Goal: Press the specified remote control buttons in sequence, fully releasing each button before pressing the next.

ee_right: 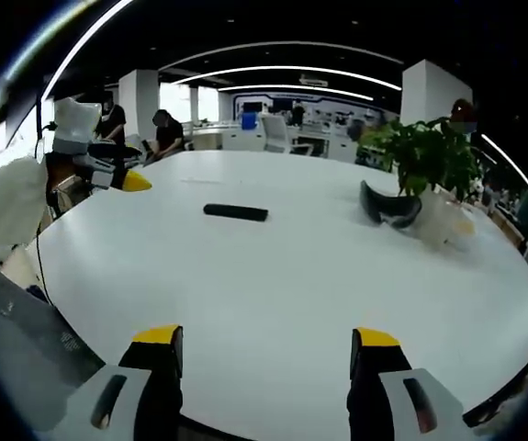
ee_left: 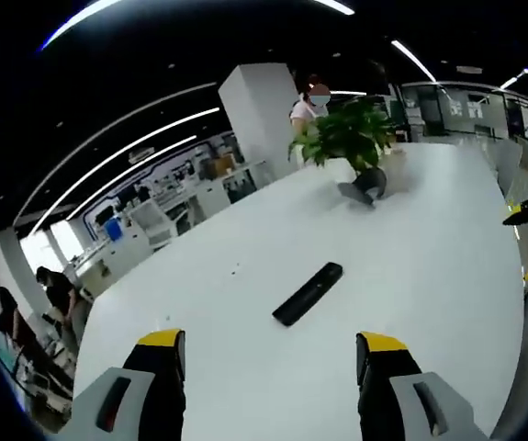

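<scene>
Black remote (ee_left: 308, 293) lies untouched; left gripper (ee_left: 273, 354) and right gripper (ee_right: 268, 349) hover, jaws wide.

White round table (ee_right: 291, 276), leafy potted plant (ee_right: 426, 156), dark curved object, perhaps a headset (ee_right: 389, 208), beside it

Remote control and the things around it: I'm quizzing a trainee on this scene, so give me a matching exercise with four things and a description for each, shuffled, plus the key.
Things:
1. remote control
2. potted plant
3. left gripper
4. table

Descriptions:
A. green and leafy, at the table's far side
B. white, round-edged surface
C. black, lying flat on the table, untouched
D. open, jaws tipped yellow, held above the table

Pairs: 1-C, 2-A, 3-D, 4-B
</scene>
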